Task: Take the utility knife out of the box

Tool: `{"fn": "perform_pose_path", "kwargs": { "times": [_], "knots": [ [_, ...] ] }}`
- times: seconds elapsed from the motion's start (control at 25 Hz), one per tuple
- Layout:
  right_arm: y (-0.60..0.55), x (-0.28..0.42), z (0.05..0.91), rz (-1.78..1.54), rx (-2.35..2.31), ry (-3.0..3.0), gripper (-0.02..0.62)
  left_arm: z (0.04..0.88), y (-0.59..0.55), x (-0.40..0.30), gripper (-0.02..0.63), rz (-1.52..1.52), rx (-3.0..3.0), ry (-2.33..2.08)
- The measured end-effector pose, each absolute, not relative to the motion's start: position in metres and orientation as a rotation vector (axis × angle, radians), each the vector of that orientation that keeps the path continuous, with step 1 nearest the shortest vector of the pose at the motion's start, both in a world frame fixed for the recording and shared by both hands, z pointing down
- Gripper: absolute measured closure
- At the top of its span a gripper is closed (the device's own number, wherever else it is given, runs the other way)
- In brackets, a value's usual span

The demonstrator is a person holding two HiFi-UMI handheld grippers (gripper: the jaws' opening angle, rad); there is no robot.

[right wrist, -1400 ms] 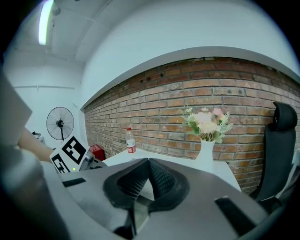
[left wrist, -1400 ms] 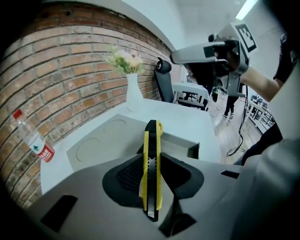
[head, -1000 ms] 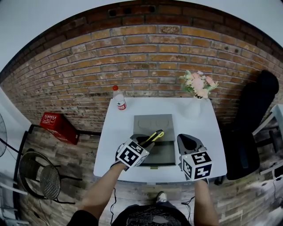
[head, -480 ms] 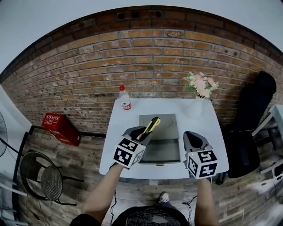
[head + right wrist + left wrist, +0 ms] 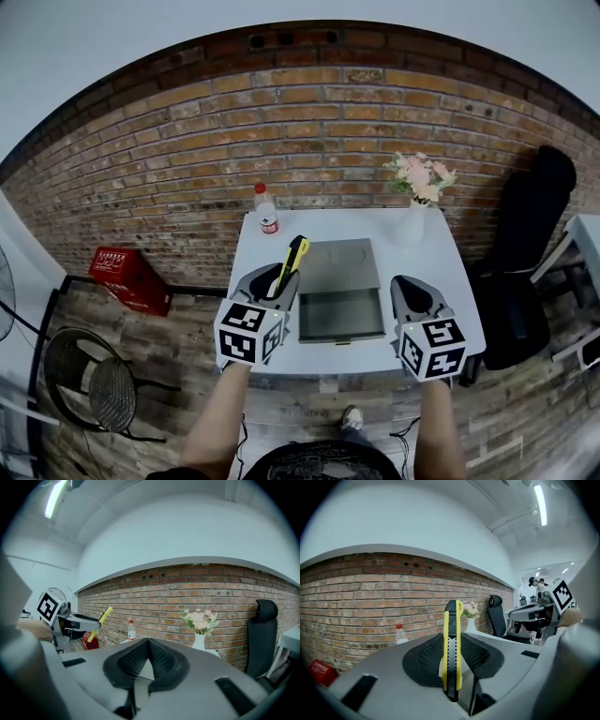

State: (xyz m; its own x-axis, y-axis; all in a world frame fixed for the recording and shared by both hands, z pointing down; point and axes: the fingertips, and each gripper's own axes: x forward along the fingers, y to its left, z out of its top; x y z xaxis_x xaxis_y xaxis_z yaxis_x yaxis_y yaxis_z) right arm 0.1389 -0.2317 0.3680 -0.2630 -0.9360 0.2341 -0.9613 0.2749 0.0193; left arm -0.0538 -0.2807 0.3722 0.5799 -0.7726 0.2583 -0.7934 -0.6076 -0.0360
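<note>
A yellow and black utility knife [image 5: 294,259] stands almost upright in my left gripper [image 5: 278,278], which is shut on it above the table's left part, to the left of the box. In the left gripper view the knife [image 5: 452,651] sits clamped between the two black pads, its tip up. The grey box [image 5: 339,292] lies open in the middle of the white table [image 5: 441,281], its lid folded back. My right gripper [image 5: 409,289] hovers by the box's right side. Its pads [image 5: 161,660] meet at the tips with nothing between them.
A small bottle with a red cap [image 5: 266,212] stands at the table's back left. A white vase of flowers [image 5: 416,202] stands at the back right. A brick wall runs behind the table. A black office chair [image 5: 525,272] is to the right, a red crate [image 5: 129,278] on the floor left.
My left gripper has lifted the knife up out of the box and carried it to the left, turning it more upright. The right gripper has shifted a little.
</note>
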Motion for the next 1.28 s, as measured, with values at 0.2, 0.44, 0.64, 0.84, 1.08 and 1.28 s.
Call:
{"fn": "perform_pose_path", "kwargs": {
  "times": [0.2,0.44,0.64,0.84,1.08,1.28],
  "knots": [
    [-0.216,0.136,0.359,0.167,1.791,-2.336,0.577,0.367,-0.266,-0.073,0.477,0.332,2.686,-1.412],
    [-0.199,0.133,0.355,0.156,1.810,-2.315,0.577,0.370,-0.253,-0.085,0.477,0.329,2.676,-1.437],
    [-0.187,0.126,0.352,0.132,1.815,-2.309,0.577,0.368,-0.247,-0.094,0.477,0.299,2.663,-1.439],
    [-0.178,0.122,0.353,0.127,1.813,-2.306,0.577,0.371,-0.241,-0.097,0.477,0.278,2.658,-1.433],
    [-0.173,0.121,0.350,0.122,1.823,-2.292,0.577,0.367,-0.237,-0.097,0.477,0.264,2.671,-1.417],
    [-0.172,0.118,0.349,0.119,1.826,-2.295,0.577,0.368,-0.234,-0.098,0.477,0.265,2.675,-1.408]
  ]
}}
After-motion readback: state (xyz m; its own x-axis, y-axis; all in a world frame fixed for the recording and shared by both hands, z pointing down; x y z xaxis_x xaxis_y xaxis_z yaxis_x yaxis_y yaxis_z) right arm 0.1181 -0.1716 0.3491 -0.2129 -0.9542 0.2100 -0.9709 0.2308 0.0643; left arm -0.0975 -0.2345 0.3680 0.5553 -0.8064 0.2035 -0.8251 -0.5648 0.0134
